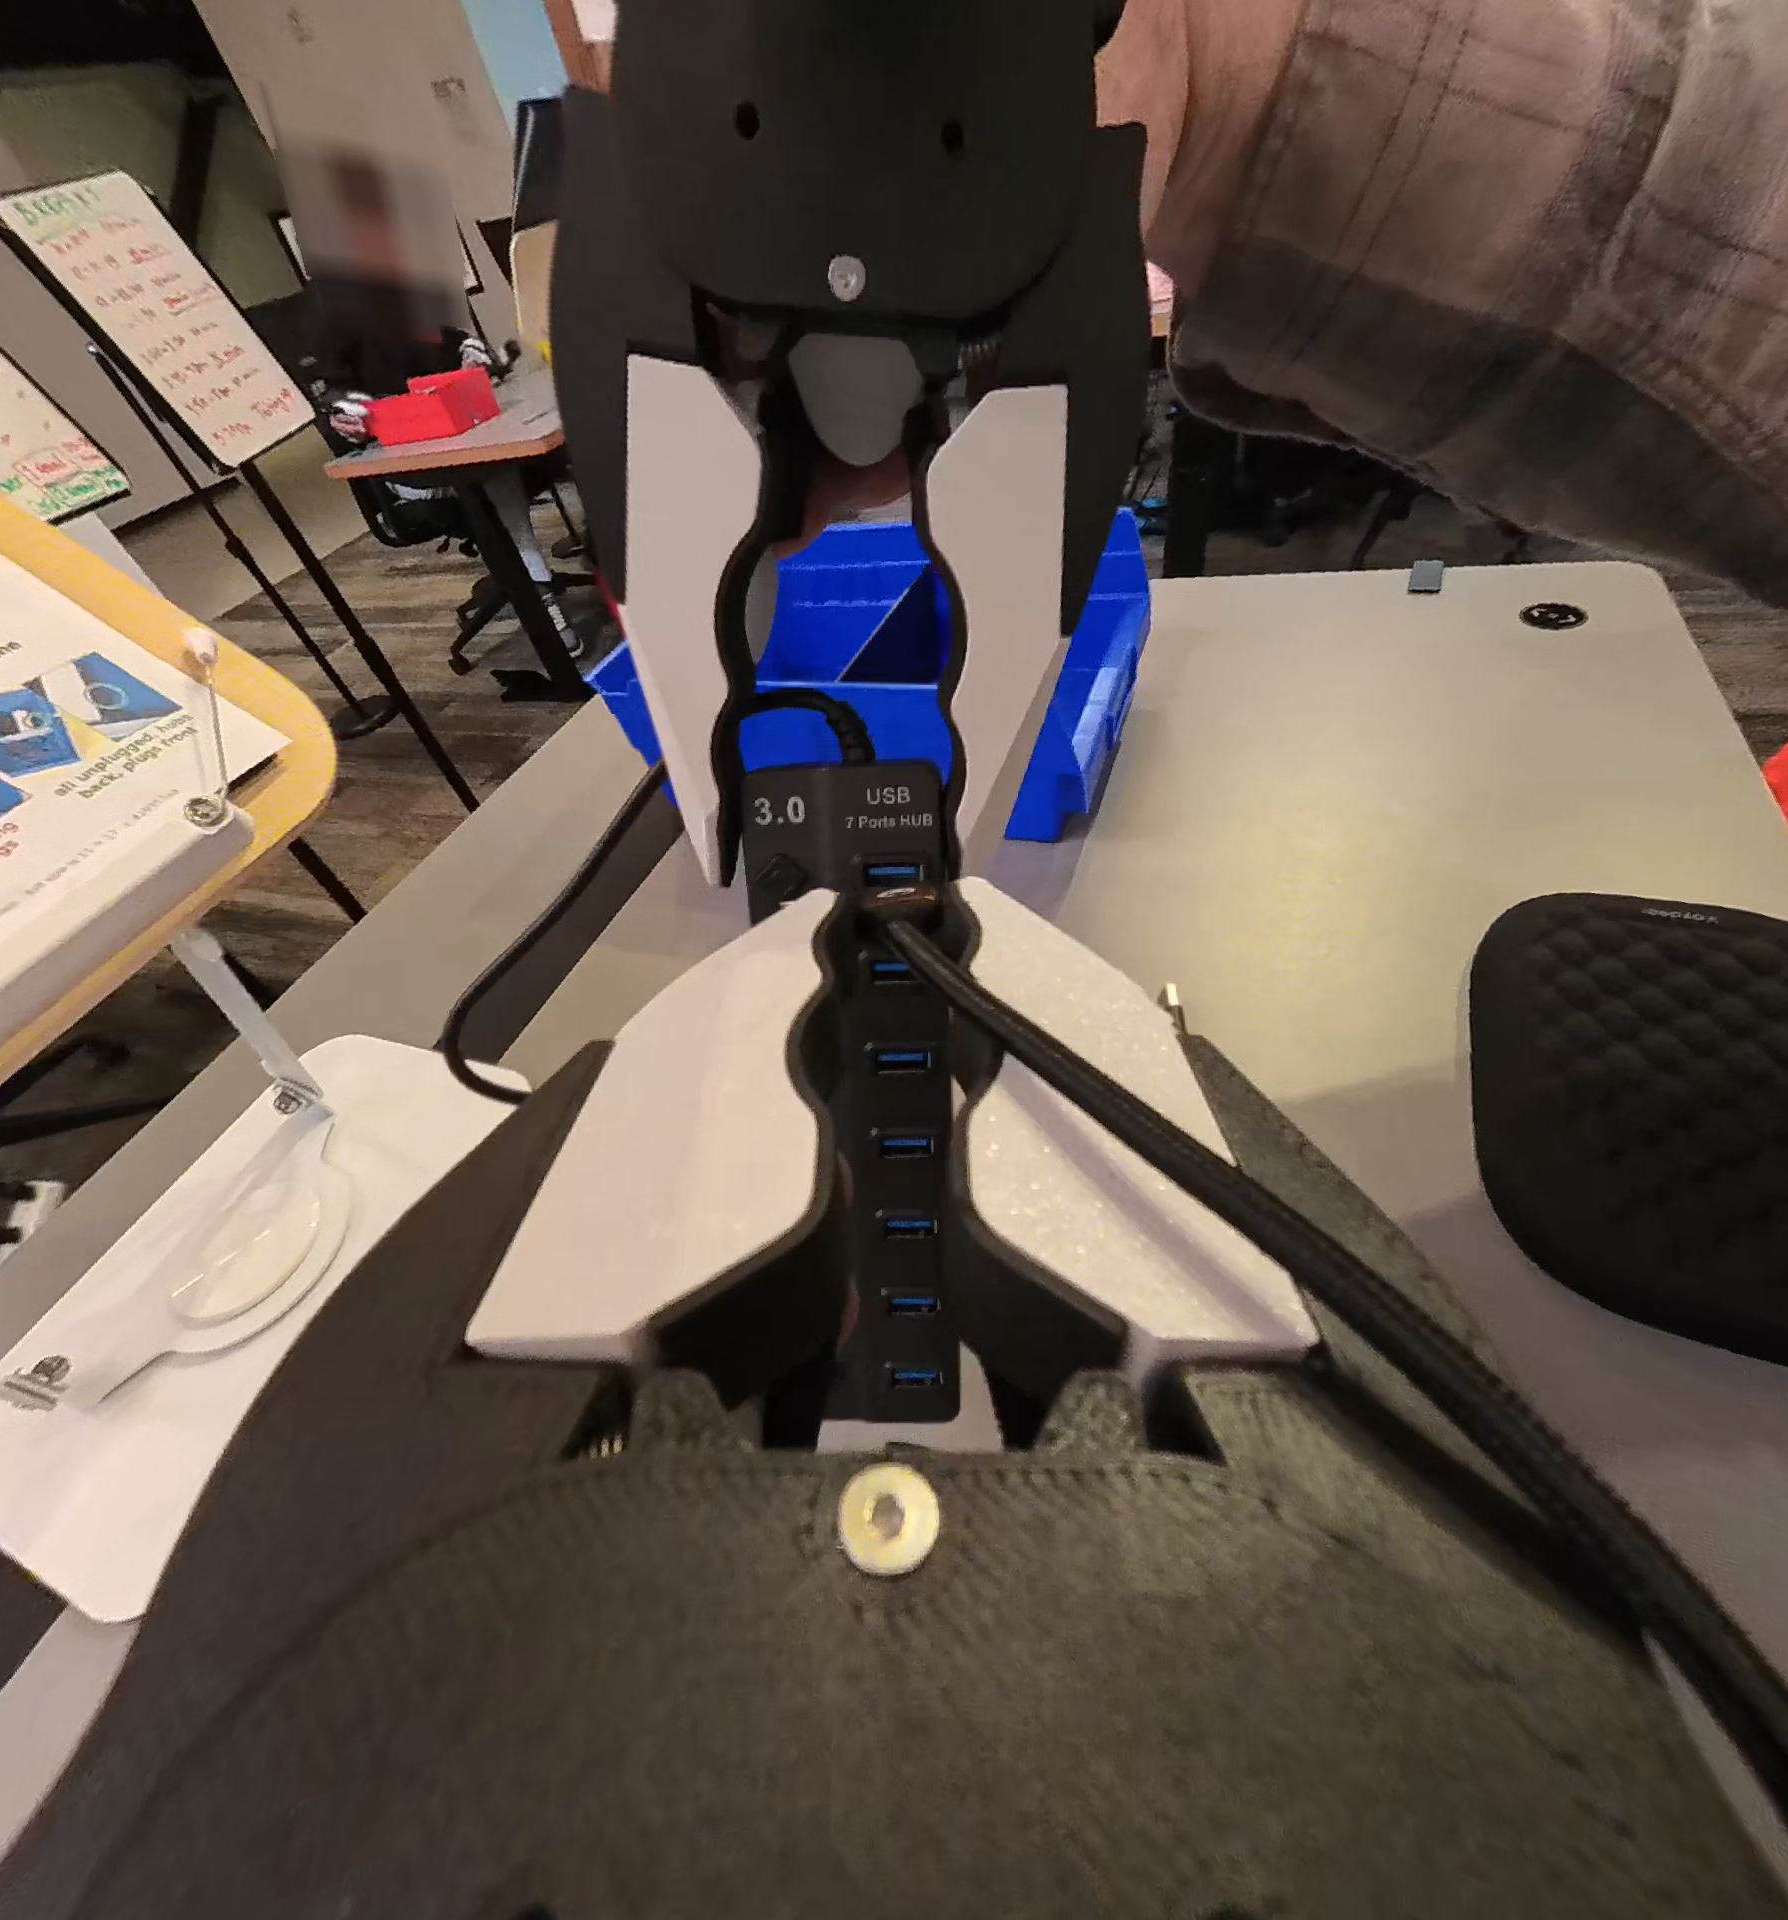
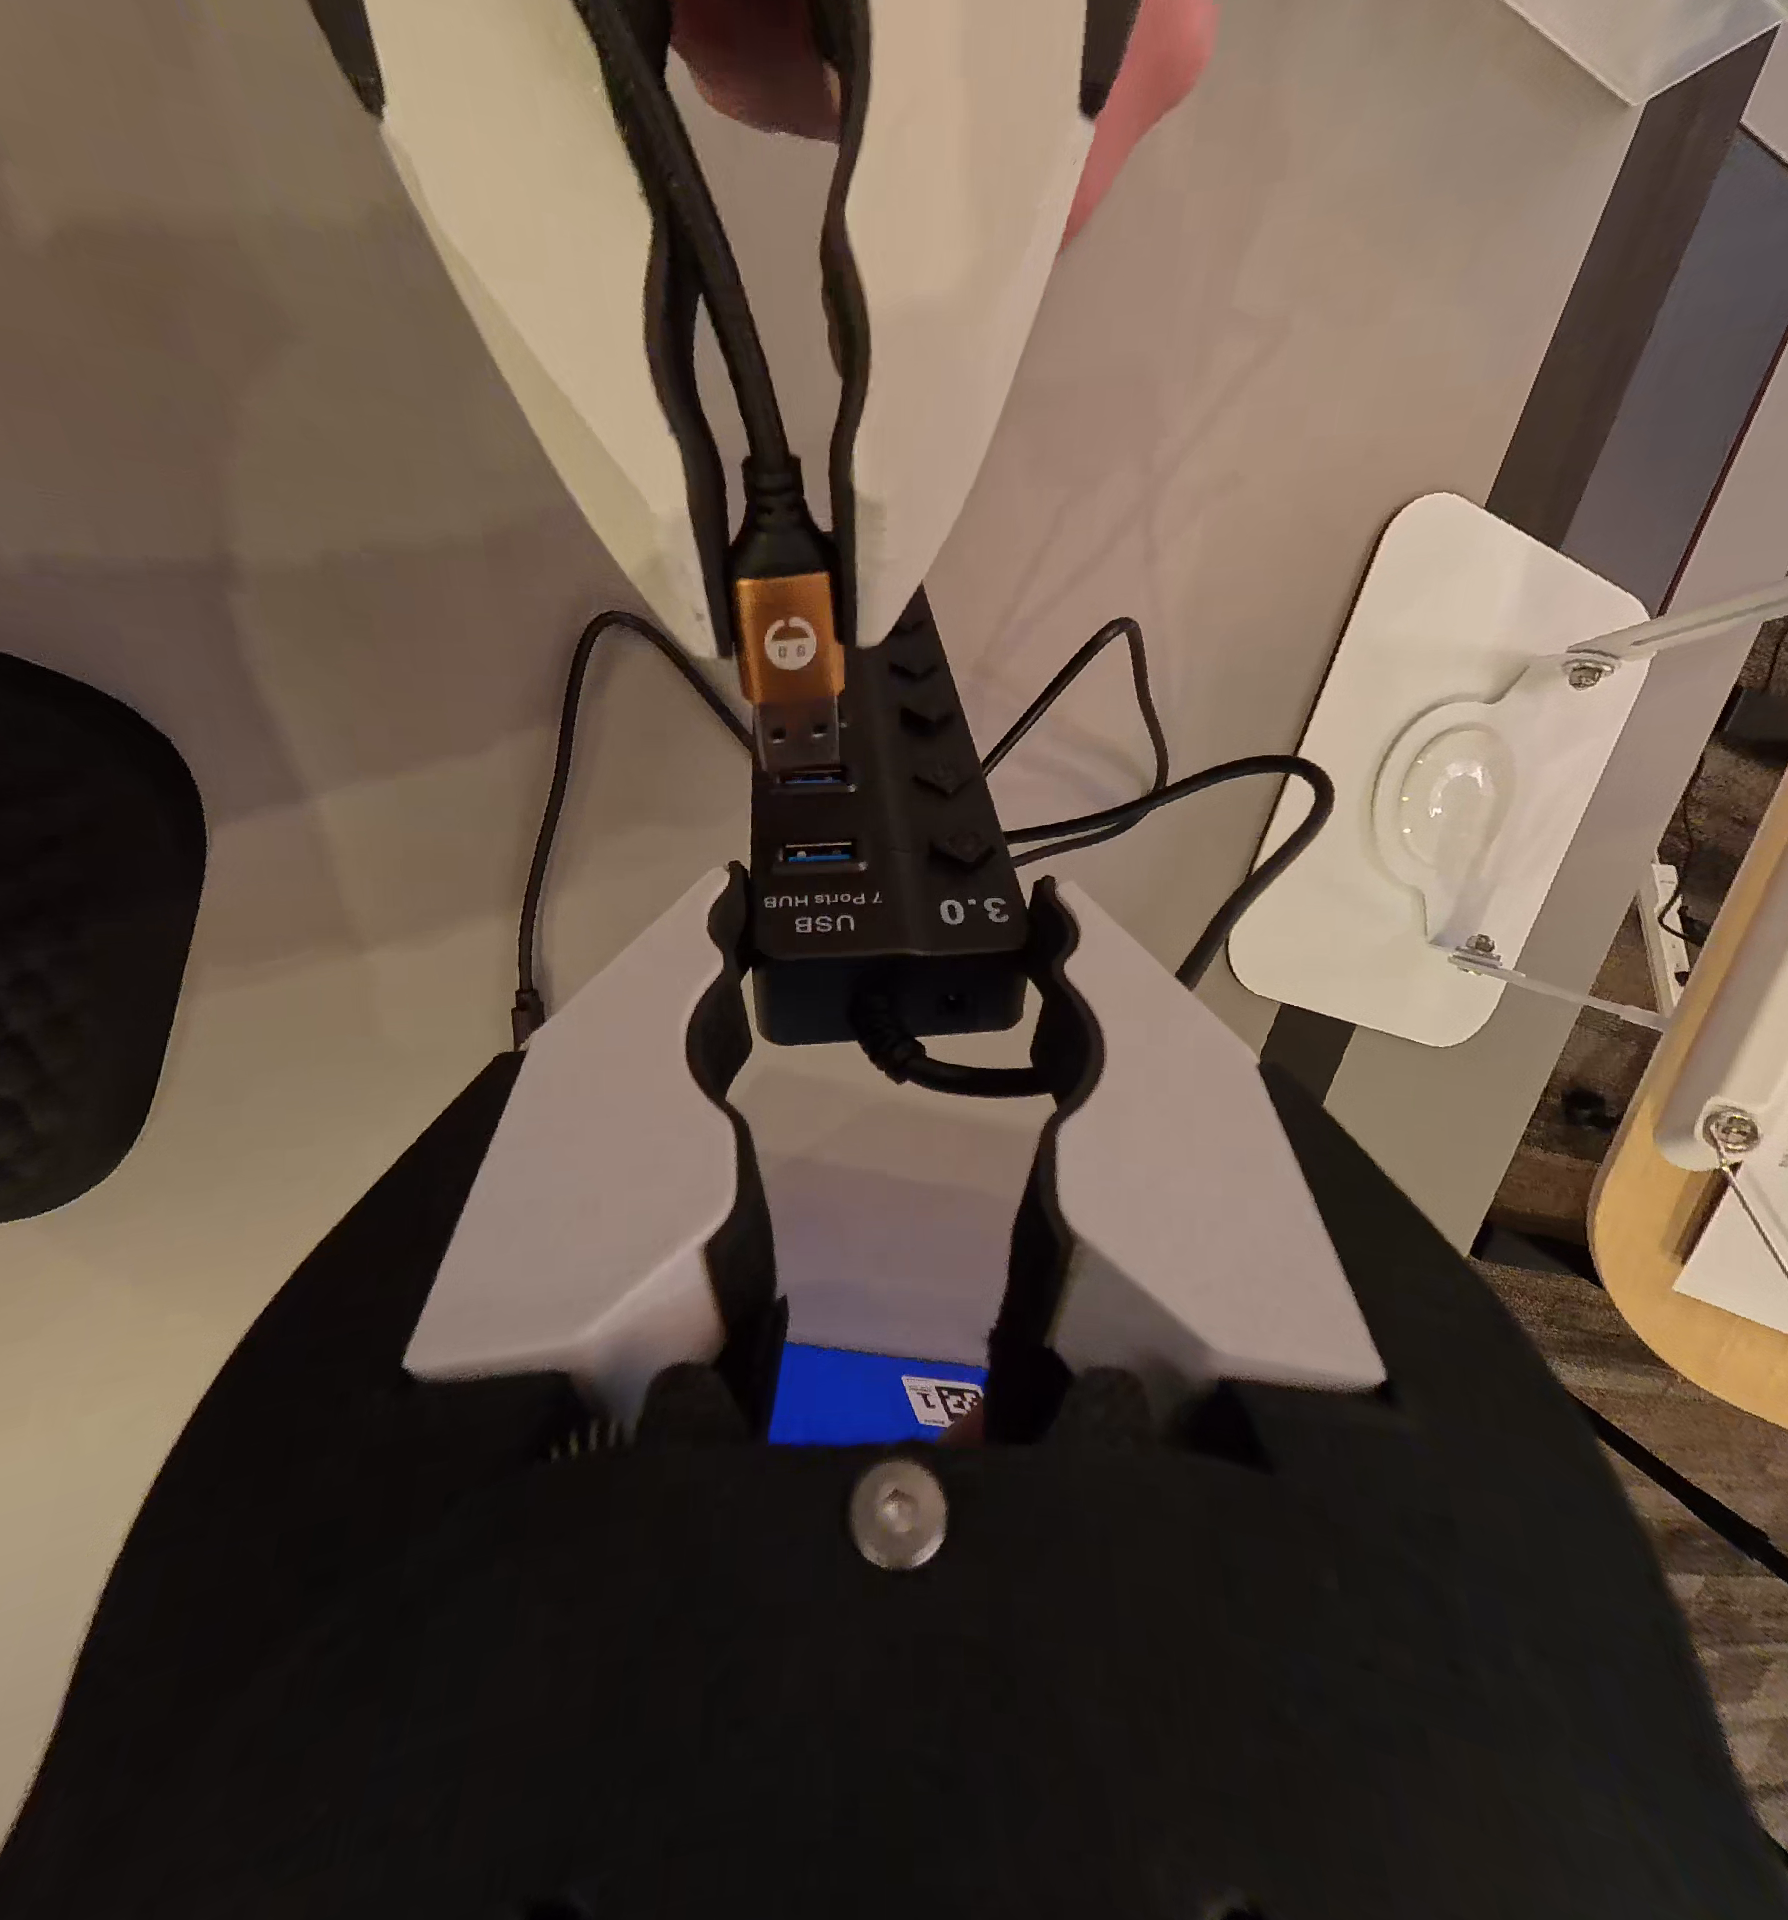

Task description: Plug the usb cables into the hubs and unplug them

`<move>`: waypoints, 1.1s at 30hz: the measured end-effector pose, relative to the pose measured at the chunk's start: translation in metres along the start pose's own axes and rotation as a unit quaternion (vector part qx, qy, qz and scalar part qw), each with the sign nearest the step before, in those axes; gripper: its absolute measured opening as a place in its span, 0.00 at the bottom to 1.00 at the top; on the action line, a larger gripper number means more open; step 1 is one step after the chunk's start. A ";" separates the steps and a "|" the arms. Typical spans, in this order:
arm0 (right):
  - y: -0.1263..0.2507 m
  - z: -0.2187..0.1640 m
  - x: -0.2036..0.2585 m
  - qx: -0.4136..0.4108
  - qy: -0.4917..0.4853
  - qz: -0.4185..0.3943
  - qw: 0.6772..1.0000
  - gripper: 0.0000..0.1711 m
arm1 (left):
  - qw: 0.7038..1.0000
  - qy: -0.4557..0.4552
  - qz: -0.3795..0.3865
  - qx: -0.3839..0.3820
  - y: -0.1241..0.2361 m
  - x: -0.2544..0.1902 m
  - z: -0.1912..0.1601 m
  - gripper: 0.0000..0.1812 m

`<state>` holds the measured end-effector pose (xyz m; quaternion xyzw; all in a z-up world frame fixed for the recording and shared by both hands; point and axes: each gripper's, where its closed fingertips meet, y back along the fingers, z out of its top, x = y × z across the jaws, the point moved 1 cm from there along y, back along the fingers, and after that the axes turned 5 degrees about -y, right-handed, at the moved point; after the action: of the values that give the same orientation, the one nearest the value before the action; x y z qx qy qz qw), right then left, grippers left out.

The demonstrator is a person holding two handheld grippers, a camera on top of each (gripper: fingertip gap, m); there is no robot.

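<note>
My left gripper clamps the stiff orange-shelled plug just above the long black plastic hub; my right gripper pinches the light hub's labelled end.

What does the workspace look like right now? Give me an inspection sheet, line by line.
Surface: grey table.
Job's things: black USB hub lying flat; gold plug with its metal tip at the second port, not fully seated.
Clutter: blue bin behind the hub; black quilted pad; white stand base.
Grippers: left gripper shut on the gold plug; right gripper clamps the hub's cord end.
Cables: braided black cable trails from the plug; thin cord loops off the hub.
Surroundings: whiteboard on an easel; desk with a red box.
</note>
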<state>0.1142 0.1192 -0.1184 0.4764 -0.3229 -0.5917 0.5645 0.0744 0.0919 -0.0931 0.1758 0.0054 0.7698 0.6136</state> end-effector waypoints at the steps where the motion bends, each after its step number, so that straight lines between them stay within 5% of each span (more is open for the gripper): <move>1: 0.001 0.000 0.000 0.000 0.001 -0.001 1.000 0.30 | 1.000 0.005 -0.003 -0.005 0.000 0.000 0.001 0.08; 33: 0.008 0.016 0.007 -0.016 0.021 0.005 1.000 0.30 | 0.998 -0.038 0.009 -0.045 -0.003 -0.005 0.006 0.09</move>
<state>0.1034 0.1085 -0.1071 0.4777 -0.3038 -0.5837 0.5821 0.0794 0.0862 -0.0896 0.1771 -0.0536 0.7675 0.6138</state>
